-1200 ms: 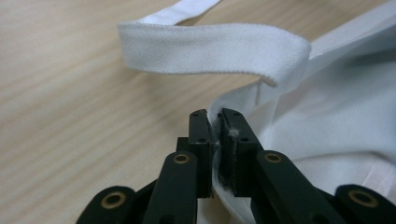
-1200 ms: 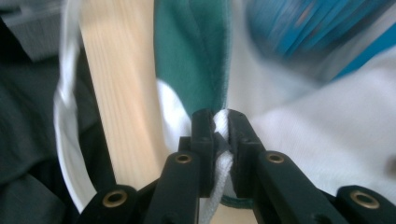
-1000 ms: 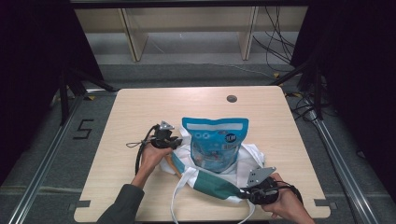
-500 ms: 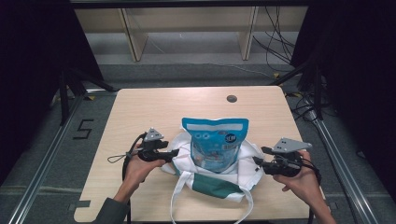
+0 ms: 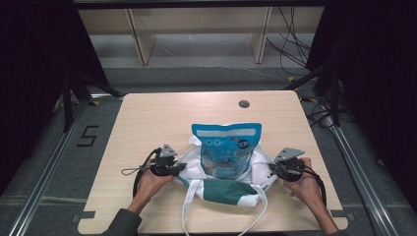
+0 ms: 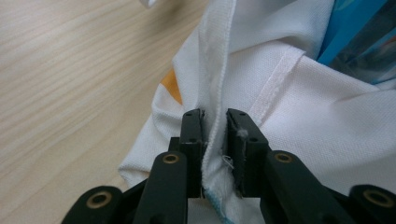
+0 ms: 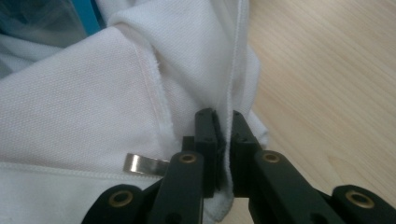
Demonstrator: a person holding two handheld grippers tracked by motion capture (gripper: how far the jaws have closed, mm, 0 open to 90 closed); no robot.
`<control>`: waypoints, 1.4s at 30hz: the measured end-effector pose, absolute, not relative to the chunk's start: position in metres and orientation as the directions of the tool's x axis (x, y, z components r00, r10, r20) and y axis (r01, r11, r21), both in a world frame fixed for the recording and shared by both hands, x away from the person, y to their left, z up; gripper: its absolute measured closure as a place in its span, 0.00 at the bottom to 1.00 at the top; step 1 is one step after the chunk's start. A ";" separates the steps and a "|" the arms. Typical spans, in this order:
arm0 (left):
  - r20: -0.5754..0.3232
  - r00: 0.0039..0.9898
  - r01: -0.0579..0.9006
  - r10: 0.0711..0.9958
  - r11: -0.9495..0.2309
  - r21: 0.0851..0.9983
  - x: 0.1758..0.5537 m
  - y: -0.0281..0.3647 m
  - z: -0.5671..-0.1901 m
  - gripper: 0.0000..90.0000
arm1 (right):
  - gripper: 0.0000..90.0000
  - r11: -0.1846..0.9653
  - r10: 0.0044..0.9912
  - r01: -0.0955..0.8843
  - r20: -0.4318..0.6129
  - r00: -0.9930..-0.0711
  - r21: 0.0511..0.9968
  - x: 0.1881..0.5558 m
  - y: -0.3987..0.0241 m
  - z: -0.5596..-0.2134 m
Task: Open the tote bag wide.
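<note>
A white cloth bag [image 5: 223, 184] with a green band lies on the near half of the table [image 5: 147, 118], its mouth turned away from the person and its two white straps [image 5: 189, 209] trailing toward the near table edge. A blue pouch [image 5: 227, 147] with a clear window sits partly inside the bag: its lower part is within the mouth, its upper part sticks out on the far side. What the pouch holds cannot be told. The left gripper [image 5: 173, 168] is at the bag's left edge; in the left gripper view its jaws have just been closing and now stand narrow, pinching the stitched hem [image 6: 215, 84] of the bag's rim between the pads, with an orange patch [image 6: 173, 89] of the bag just left of the hem and the pouch's blue edge at upper right. The right gripper [image 5: 275, 169] is at the bag's right edge; in the right gripper view its jaws have likewise just been closing and now clamp a folded seam [image 7: 231, 84] of the rim, with a small metal clip [image 7: 144, 164] on the cloth just left of the jaws. The pouch lies between the two grippers. A dark round cap [image 5: 244, 103] sits in the table beyond the bag, well apart from it.
</note>
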State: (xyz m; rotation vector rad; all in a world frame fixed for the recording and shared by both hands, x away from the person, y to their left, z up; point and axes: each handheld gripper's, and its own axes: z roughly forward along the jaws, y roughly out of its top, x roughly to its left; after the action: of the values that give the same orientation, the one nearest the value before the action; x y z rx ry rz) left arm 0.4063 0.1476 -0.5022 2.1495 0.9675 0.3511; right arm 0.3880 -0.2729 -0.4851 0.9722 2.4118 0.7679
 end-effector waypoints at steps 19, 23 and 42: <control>-0.028 0.625 0.553 0.780 -0.417 0.722 0.450 0.148 -0.507 0.85 | 0.94 0.538 0.769 0.510 -0.144 -0.623 0.671 0.442 -0.269 -0.490; -0.009 0.615 0.548 0.789 -0.419 0.724 0.463 0.148 -0.507 0.85 | 0.94 0.544 0.773 0.508 -0.164 -0.613 0.668 0.454 -0.264 -0.491; -0.026 0.591 0.549 0.807 -0.378 0.745 0.490 0.150 -0.510 0.85 | 0.91 0.506 0.801 0.508 -0.162 -0.576 0.697 0.489 -0.262 -0.494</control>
State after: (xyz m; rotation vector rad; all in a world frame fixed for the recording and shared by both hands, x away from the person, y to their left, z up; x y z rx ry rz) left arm 0.4900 0.1500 -0.5103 2.0830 1.0719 0.4465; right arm 0.4890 -0.2616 -0.4943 1.0741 2.2805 0.8338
